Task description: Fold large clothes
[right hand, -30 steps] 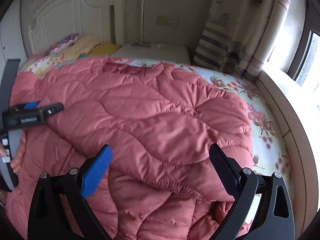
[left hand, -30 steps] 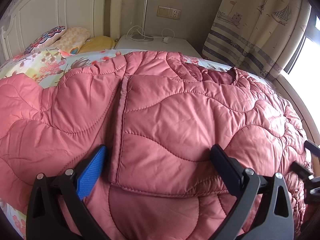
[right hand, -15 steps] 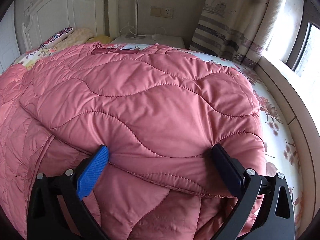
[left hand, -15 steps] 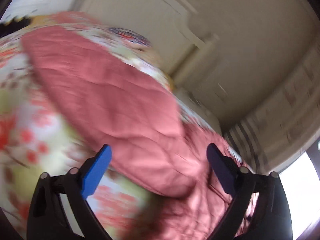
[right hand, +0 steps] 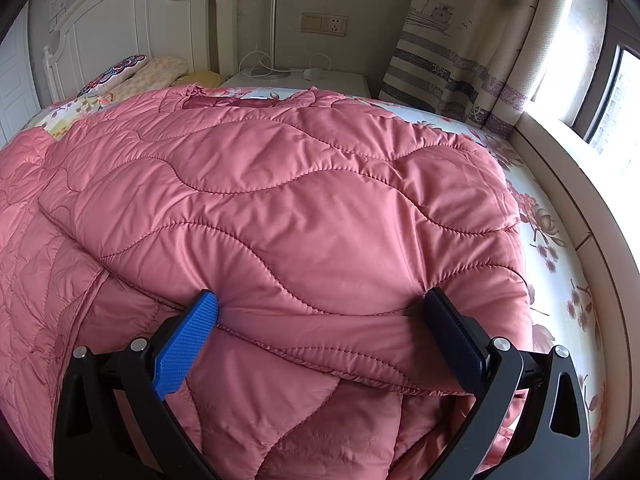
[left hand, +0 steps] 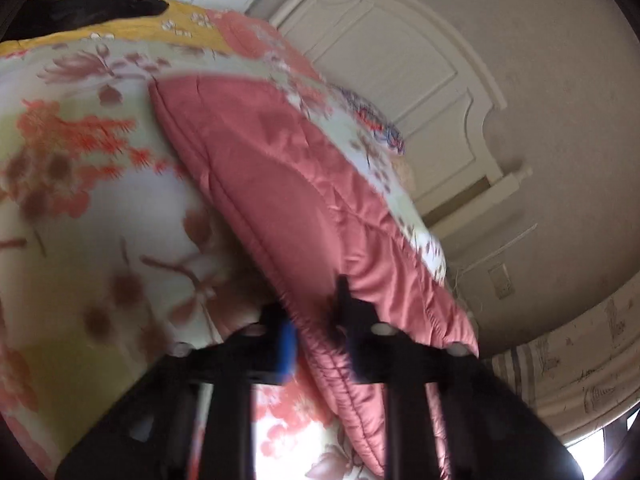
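Pink quilted coat (right hand: 288, 208) lies spread on the floral bed (right hand: 560, 280). Left gripper (left hand: 316, 320) is pinched tight on the elastic cuff of its sleeve (left hand: 280, 200), view tilted and blurred. Right gripper (right hand: 320, 320) gapes wide, fingers pressed against a folded edge of the coat, not clamping.

Bed with white carved wooden headboard (right hand: 120, 20), covered by white floral-print sheet (right hand: 560, 280). Large pink quilted padded coat (right hand: 280, 200) lies spread over most of the sheet, one layer folded over another. Patterned pillows (right hand: 136, 74) at the head end. Left wrist view: black garment (left hand: 80, 8) on yellow floral cover (left hand: 120, 32).
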Available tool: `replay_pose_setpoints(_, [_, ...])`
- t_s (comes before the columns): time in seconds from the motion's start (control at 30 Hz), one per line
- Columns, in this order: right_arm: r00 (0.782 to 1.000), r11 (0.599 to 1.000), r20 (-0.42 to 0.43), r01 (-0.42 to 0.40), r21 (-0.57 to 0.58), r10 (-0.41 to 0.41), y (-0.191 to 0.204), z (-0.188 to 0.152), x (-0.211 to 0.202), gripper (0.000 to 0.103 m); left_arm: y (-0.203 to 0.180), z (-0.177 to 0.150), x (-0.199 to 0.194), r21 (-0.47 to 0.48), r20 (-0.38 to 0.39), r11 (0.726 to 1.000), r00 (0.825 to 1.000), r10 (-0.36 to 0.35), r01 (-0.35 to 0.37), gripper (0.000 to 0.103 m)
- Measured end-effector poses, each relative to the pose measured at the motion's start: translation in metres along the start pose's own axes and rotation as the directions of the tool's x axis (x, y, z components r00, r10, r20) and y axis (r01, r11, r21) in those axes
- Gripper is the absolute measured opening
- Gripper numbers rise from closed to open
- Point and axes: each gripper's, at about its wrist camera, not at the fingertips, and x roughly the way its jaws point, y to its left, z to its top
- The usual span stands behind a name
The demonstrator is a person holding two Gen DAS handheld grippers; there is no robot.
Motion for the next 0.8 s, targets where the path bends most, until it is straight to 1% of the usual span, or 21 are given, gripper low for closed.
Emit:
replay_pose_setpoints(0.03, [1.0,1.0,0.0,0.0,0.0,0.0,0.0,0.0,0.0,0.098,-0.005,-0.002,-0.006,0.015,0.02,1.0,1.0,-0.01,0.01,0.01])
replay_pose_setpoints(0.07, [1.0,1.0,0.0,0.001,0.0,-0.001,0.0,0.0,0.0,0.098,-0.025,-0.01,-0.021,0.061,0.06,0.997,0.997,-0.05,0.047,0.009])
replay_pose_setpoints(0.13, [1.0,1.0,0.0,0.001,-0.001,-0.001,0.0,0.0,0.0,0.098,-0.062,-0.026,-0.047,0.163,0.103,0.98,0.985,-0.136,0.118,0.008])
replay_pose_setpoints(0.17, [1.0,1.0,0.0,0.001,-0.001,-0.001,0.0,0.0,0.0,0.098,-0.091,-0.039,-0.062,0.246,0.115,0.954,0.972,-0.203,0.17,0.008])
replay_pose_setpoints(0.2, [1.0,1.0,0.0,0.001,-0.001,-0.001,0.0,0.0,0.0,0.098,-0.119,-0.053,-0.075,0.332,0.11,0.918,0.958,-0.264,0.215,0.008])
replay_pose_setpoints(0.23, [1.0,1.0,0.0,0.0,0.0,0.0,0.0,0.0,0.0,0.098,-0.146,-0.068,-0.088,0.422,0.097,0.871,0.943,-0.319,0.251,0.008])
replay_pose_setpoints(0.27, [1.0,1.0,0.0,0.0,0.0,0.0,0.0,0.0,0.0,0.098,-0.18,-0.09,-0.102,0.531,0.071,0.798,0.923,-0.378,0.286,0.008])
replay_pose_setpoints(0.3, [1.0,1.0,0.0,-0.001,0.001,0.001,0.0,0.0,0.0,0.098,-0.209,-0.112,-0.113,0.613,0.03,0.722,0.903,-0.429,0.322,0.008])
replay_pose_setpoints(0.33, [1.0,1.0,0.001,-0.001,0.001,0.001,0.0,0.0,0.0,0.098,-0.236,-0.134,-0.121,0.672,-0.028,0.644,0.881,-0.473,0.367,0.008])
replay_pose_setpoints(0.37, [1.0,1.0,0.001,-0.001,0.001,0.001,-0.001,0.0,0.0,0.098,-0.25,-0.152,-0.125,0.701,-0.073,0.593,0.867,-0.492,0.396,0.009])
replay_pose_setpoints(0.4, [1.0,1.0,0.001,-0.001,0.001,0.001,-0.001,0.0,0.0,0.098,-0.27,-0.174,-0.125,0.73,-0.134,0.535,0.857,-0.498,0.425,0.009])
replay_pose_setpoints(0.43, [1.0,1.0,0.0,-0.001,0.001,0.001,-0.001,0.0,0.0,0.098,-0.293,-0.201,-0.119,0.765,-0.21,0.462,0.852,-0.48,0.449,0.011])
replay_pose_setpoints(0.47, [1.0,1.0,0.0,-0.002,0.002,0.002,-0.001,0.0,0.0,0.098,-0.306,-0.218,-0.113,0.785,-0.248,0.421,0.854,-0.458,0.454,0.014])
replay_pose_setpoints(0.5, [1.0,1.0,0.0,-0.004,0.003,0.004,0.0,0.0,0.0,0.098,-0.314,-0.236,-0.105,0.8,-0.278,0.39,0.858,-0.433,0.456,0.023])
replay_pose_setpoints(0.53, [1.0,1.0,0.0,-0.006,0.005,0.006,0.0,0.0,0.0,0.098,-0.323,-0.26,-0.091,0.806,-0.322,0.366,0.865,-0.386,0.464,0.034])
replay_pose_setpoints(0.57, [1.0,1.0,0.0,-0.008,0.006,0.008,0.0,0.0,0.001,0.098,-0.324,-0.274,-0.083,0.799,-0.357,0.361,0.863,-0.358,0.48,0.063])
replay_pose_setpoints(0.6, [1.0,1.0,0.0,-0.01,0.007,0.01,0.0,0.0,0.001,0.098,-0.321,-0.284,-0.077,0.786,-0.384,0.365,0.857,-0.344,0.499,0.075])
replay_pose_setpoints(0.63, [1.0,1.0,0.0,-0.011,0.009,0.011,-0.001,-0.001,0.001,0.098,-0.317,-0.293,-0.071,0.767,-0.402,0.378,0.848,-0.345,0.518,0.077])
replay_pose_setpoints(0.7, [1.0,1.0,0.0,-0.015,0.011,0.015,0.0,-0.001,0.001,0.099,-0.309,-0.302,-0.067,0.758,-0.419,0.38,0.842,-0.339,0.53,0.08])
replay_pose_setpoints(0.73, [1.0,1.0,0.0,-0.016,0.012,0.016,-0.001,-0.001,0.001,0.099,-0.297,-0.301,-0.072,0.76,-0.418,0.38,0.845,-0.334,0.527,0.08])
replay_pose_setpoints(0.8, [1.0,1.0,-0.001,-0.022,0.015,0.022,-0.002,-0.001,0.001,0.099,-0.285,-0.295,-0.075,0.777,-0.39,0.389,0.864,-0.319,0.495,0.082])
